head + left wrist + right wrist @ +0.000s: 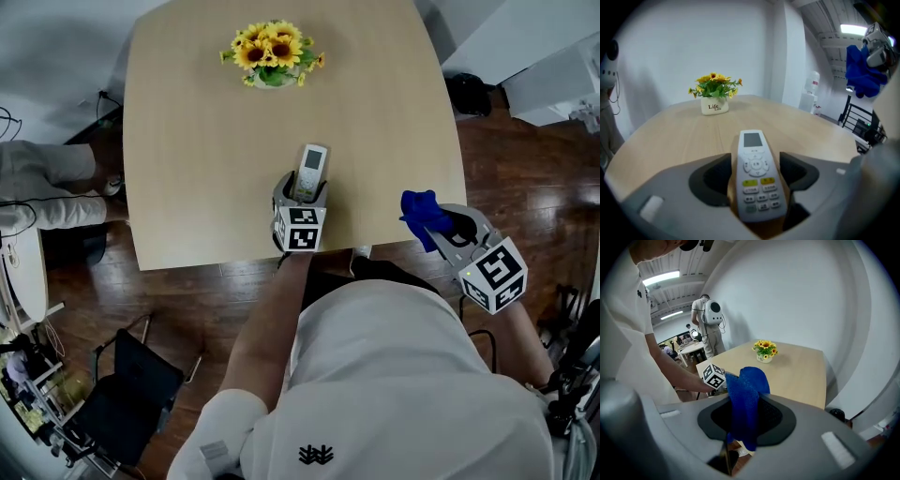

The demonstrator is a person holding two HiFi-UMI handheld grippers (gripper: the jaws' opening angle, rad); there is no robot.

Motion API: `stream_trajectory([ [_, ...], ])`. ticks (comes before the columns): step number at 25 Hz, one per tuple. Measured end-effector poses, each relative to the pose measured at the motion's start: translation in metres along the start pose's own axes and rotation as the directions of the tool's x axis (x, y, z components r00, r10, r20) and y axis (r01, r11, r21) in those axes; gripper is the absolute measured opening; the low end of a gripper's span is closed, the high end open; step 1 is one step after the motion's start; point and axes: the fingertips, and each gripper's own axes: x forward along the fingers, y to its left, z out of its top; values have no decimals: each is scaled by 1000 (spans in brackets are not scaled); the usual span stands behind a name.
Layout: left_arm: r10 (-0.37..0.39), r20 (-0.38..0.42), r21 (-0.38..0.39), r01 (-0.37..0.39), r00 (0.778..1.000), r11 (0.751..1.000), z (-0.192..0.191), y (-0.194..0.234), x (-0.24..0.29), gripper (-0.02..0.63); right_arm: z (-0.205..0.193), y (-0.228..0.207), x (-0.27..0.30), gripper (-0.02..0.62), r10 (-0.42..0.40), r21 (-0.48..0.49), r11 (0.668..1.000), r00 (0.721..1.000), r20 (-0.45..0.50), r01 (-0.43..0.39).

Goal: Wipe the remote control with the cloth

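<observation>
Broadly, the pale wooden table (pixel 187 141) fills the head view, with a pot of sunflowers (pixel 273 53) at its far end. At the near edge the left gripper (pixel 300 199) has its jaws closed on the lower, button end of the white remote control (pixel 310 172), leaving the screen end sticking out towards the flowers. I cannot tell whether the remote rests on the table. The right gripper (pixel 437 223) is off the table's near right corner, its jaws pinched on a bunched blue cloth (pixel 422 212), well apart from the remote.

The wipe itself looks not yet begun. To do it well, bring the cloth's loose fold onto the exposed screen end and stroke lengthwise with light pressure while the left grip holds firm. The clamped button end would probably need a regrip.
</observation>
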Motion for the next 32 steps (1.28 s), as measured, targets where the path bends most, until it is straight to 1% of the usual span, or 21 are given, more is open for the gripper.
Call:
stream_trajectory([
  [3, 31, -17, 21, -31, 999, 999, -3, -1, 4, 330, 1, -3, 5, 90, 3, -3, 1000, 1000, -18, -3],
  [4, 40, -20, 35, -39, 999, 999, -3, -1, 5, 316, 2, -3, 7, 89, 8, -7, 1000, 1000, -19, -8],
  [6, 45, -17, 67, -44, 999, 997, -4, -4, 5, 313, 5, -1, 11, 89, 20, -15, 1000, 1000, -19, -20],
  [7, 40, -14, 84, -39, 999, 996, -4, -5, 4, 297, 6, -1, 13, 89, 26, -19, 999, 999, -19, -27],
  [9, 21, -14, 98, -20, 1000, 995, -4, -7, 5, 278, 8, -1, 17, 89, 35, -27, 999, 999, -24, -35],
  [12, -19, -32, 60, 21, 999, 998, -4, -8, 5, 276, 9, -2, 20, 89, 40, -37, 998, 999, -26, -41],
  [15, -69, -50, 31, 70, 996, 997, -5, -14, -1, 275, 13, 0, 20, 89, 50, -32, 998, 999, -6, -50],
  [18, -104, -46, 63, 107, 993, 992, 2, -21, -16, 275, 19, 3, 21, 89, 52, -27, 998, 999, 14, -52],
  [22, -128, -14, 108, 129, 992, 986, 19, -23, -38, 273, 34, 6, 26, 89, 59, -41, 998, 997, 50, -57],
  [26, -140, 50, 145, 131, 989, 981, 46, -18, -63, 273, 52, 12, 33, 89, 70, -55, 996, 993, 97, -65],
  [29, -159, 108, 193, 136, 981, 972, 74, -19, -85, 273, 72, 16, 37, 89, 74, -69, 995, 988, 138, -65],
  [32, -189, 148, 242, 150, 971, 959, 100, -22, -102, 273, 100, 25, 42, 89, 94, -96, 992, 977, 191, -76],
])
